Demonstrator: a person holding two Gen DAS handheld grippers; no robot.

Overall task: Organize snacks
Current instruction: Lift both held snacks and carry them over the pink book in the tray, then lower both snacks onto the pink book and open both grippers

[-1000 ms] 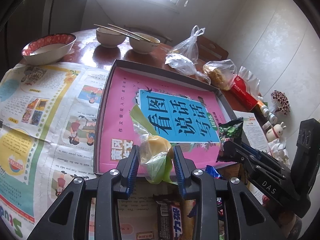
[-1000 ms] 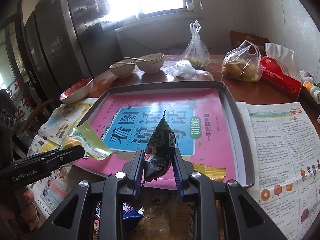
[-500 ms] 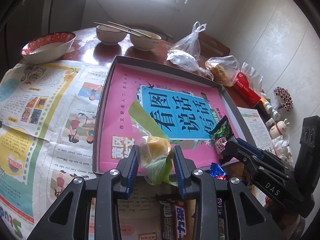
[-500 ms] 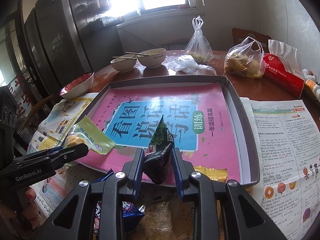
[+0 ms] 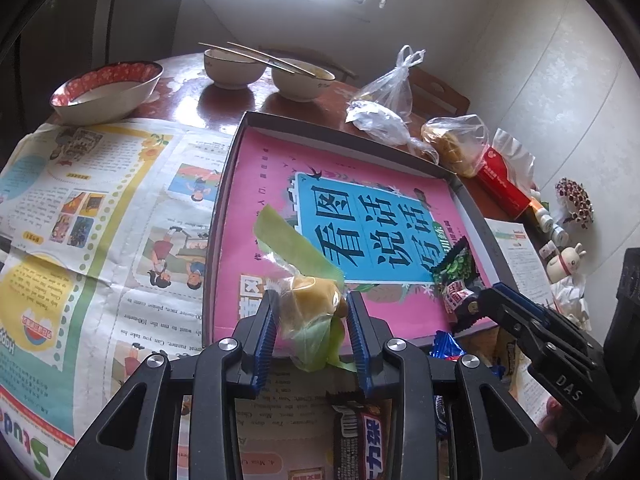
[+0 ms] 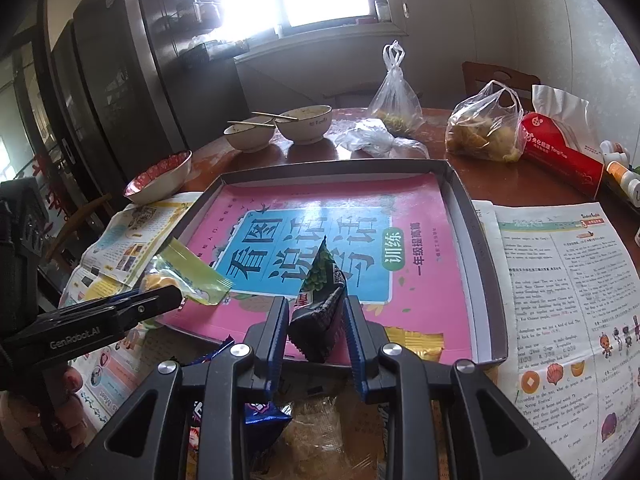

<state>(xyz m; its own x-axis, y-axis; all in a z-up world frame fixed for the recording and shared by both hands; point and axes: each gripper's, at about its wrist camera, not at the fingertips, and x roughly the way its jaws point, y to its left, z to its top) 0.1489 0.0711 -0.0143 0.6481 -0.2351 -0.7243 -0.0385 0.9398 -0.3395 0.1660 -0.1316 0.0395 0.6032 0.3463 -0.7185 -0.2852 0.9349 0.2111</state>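
My left gripper [image 5: 310,316] is shut on a yellow bun in a green and clear wrapper [image 5: 308,308], held over the near edge of the grey tray [image 5: 228,184]; the bun also shows in the right wrist view [image 6: 184,276]. My right gripper [image 6: 316,324] is shut on a black and green pea snack packet [image 6: 320,308], held over the tray's near edge [image 6: 484,280]; the packet also shows in the left wrist view [image 5: 456,276]. A pink and blue book [image 6: 320,232] lines the tray. More snacks lie below the grippers: a chocolate bar [image 5: 360,436] and a blue wrapper [image 6: 260,416].
Newspaper [image 5: 80,220] covers the table on both sides of the tray. Two bowls with chopsticks [image 5: 264,68] and a red-rimmed bowl [image 5: 108,88] stand at the back. Plastic bags [image 6: 484,128], a red tissue pack [image 6: 560,152] and small bottles [image 5: 552,224] are at the right.
Both grippers have moved forward a little toward the tray with their snacks still held. The pea packet now sits further over the tray's near right corner.
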